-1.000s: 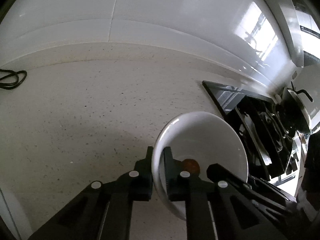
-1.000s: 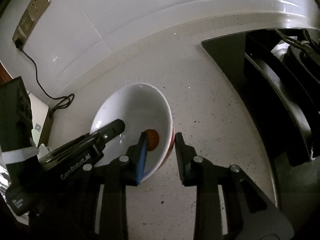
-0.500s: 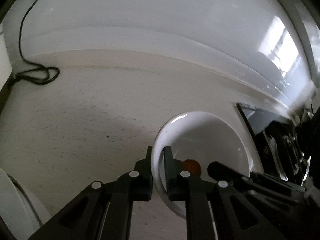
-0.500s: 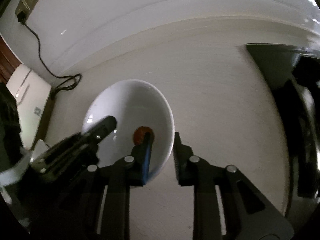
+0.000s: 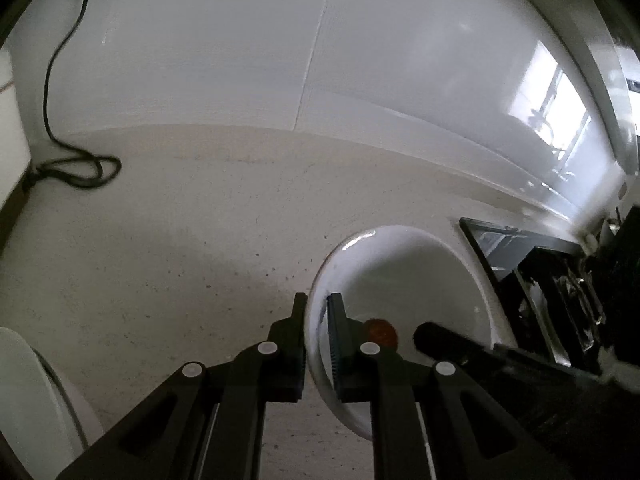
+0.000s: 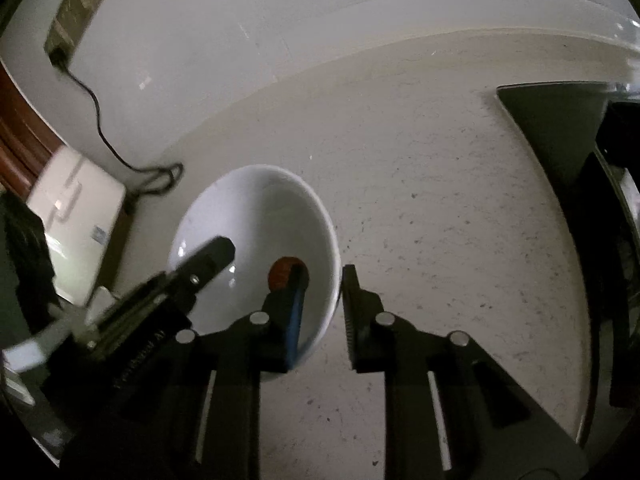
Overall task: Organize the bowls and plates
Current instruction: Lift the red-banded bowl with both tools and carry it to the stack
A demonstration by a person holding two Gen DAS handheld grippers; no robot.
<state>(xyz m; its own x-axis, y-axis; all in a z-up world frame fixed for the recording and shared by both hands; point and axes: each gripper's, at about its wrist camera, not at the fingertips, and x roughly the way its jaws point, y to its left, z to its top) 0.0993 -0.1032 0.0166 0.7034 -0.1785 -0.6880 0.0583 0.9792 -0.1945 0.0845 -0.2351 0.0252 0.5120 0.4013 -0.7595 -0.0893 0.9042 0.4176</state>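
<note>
We have one white bowl (image 5: 404, 280) held between both tools over the speckled tabletop (image 5: 180, 240). Our left tool (image 5: 318, 312) is pinching the bowl's rim — one finger outside the wall, the other inside it. Our right tool (image 6: 322, 284) straddles the opposite rim, its blue-padded finger (image 6: 294, 320) inside the bowl and the other just outside; its fingers have come down to the wall, gripping it. A small orange-brown mark (image 6: 282, 272) sits at the bottom of the bowl, just ahead of the inner fingers. Beyond the left tool a black cable (image 5: 76, 168) lies looped on the tabletop — to the right of the right tool sits a dark rack (image 6: 600, 200).
</note>
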